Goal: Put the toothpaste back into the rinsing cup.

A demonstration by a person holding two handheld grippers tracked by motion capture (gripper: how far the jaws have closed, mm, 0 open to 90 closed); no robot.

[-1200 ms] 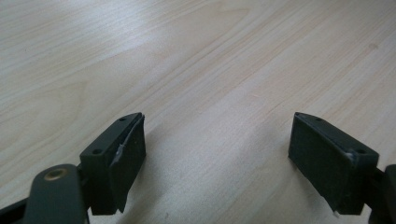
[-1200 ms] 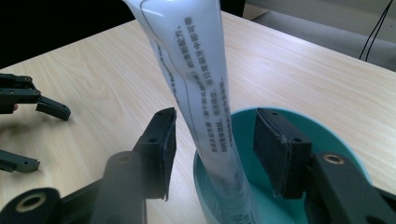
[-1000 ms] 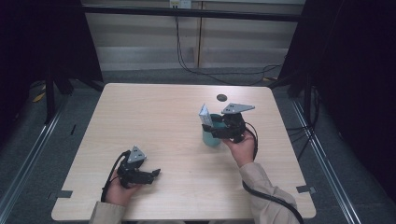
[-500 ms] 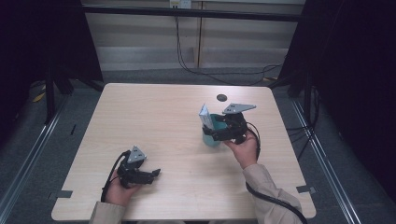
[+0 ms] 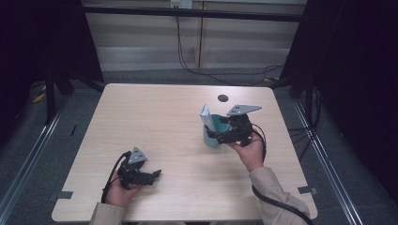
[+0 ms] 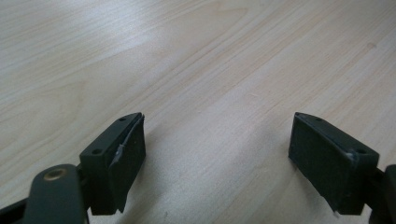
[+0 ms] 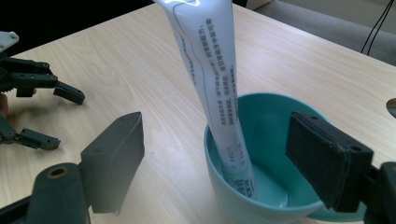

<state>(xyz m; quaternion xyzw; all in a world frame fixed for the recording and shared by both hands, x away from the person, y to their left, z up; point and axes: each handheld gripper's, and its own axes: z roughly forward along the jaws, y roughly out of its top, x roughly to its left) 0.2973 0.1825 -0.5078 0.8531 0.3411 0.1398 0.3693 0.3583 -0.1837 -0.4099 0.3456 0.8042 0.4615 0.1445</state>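
A teal cup stands right of the table's middle. A white tube with printed text leans upright inside it. My right gripper is level with the cup and open. Its jaws have just been opening; the tube and the cup's near rim lie between them, and the pads touch neither. My left gripper rests low over the table's near left, open with only bare wood between its pads. It is also at the left of the right gripper view.
The light wooden table has a small dark round mark beyond the cup. Black cables trail from both grippers toward the near edge. Dark floor and metal rails surround the table.
The right gripper's jaws have spread wider beside the cup, and the tube stays standing in it. The left gripper has not moved.
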